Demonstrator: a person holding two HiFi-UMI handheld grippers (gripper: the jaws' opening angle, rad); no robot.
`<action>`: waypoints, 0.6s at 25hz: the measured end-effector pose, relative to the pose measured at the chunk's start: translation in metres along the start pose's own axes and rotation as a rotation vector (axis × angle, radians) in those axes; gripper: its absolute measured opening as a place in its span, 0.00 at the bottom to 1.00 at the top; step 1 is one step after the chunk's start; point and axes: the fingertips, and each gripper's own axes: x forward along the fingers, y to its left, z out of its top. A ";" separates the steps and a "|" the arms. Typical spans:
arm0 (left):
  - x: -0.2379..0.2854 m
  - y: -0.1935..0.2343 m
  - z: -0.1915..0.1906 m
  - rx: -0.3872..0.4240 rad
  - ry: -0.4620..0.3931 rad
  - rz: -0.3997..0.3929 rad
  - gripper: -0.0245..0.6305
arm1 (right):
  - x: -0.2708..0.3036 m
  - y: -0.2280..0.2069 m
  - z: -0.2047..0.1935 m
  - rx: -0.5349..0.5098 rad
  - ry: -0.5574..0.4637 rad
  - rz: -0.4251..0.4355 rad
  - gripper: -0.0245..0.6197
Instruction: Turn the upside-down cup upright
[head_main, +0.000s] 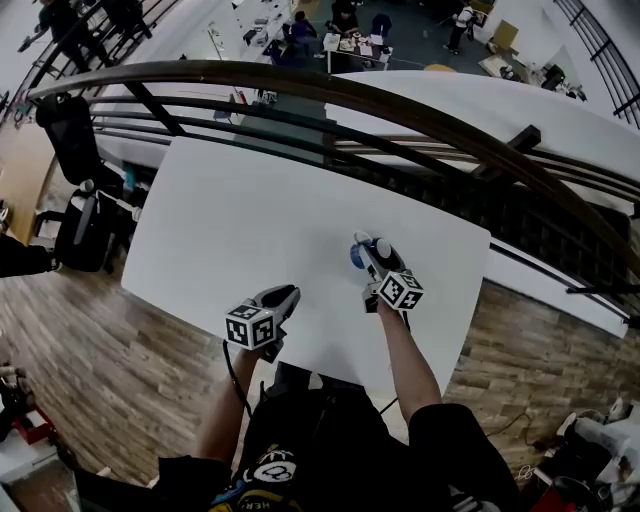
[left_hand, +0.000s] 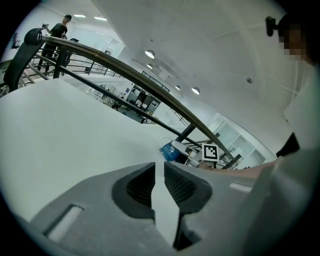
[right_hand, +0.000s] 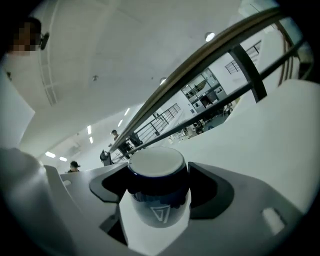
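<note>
A dark blue cup (right_hand: 157, 192) with a grey triangle mark sits between the jaws of my right gripper (right_hand: 159, 176), which is shut on its sides. The cup's white end faces upward in the right gripper view; whether that end is the mouth or the base I cannot tell. In the head view the cup (head_main: 357, 257) is low over the white table (head_main: 250, 220), right of centre, at the tip of the right gripper (head_main: 364, 247). My left gripper (head_main: 284, 296) hovers near the front edge, its jaws (left_hand: 159, 172) a narrow gap apart with nothing between them. The left gripper view shows the cup (left_hand: 168, 151) ahead.
A curved dark handrail (head_main: 400, 110) with rails runs close behind the table's far edge. An office chair (head_main: 75, 150) stands off the table's left corner. Wooden floor (head_main: 90, 340) lies to the left and right, and a lower hall with people shows beyond the rail.
</note>
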 end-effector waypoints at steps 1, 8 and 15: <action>-0.003 0.000 -0.003 -0.004 0.001 0.001 0.13 | 0.005 -0.003 -0.002 -0.074 0.021 -0.028 0.60; -0.012 -0.017 -0.008 -0.045 -0.018 -0.041 0.11 | 0.055 0.019 -0.022 -0.603 0.174 -0.097 0.60; -0.032 -0.039 -0.017 0.021 0.044 -0.102 0.09 | 0.030 0.048 -0.012 -0.475 0.102 -0.041 0.61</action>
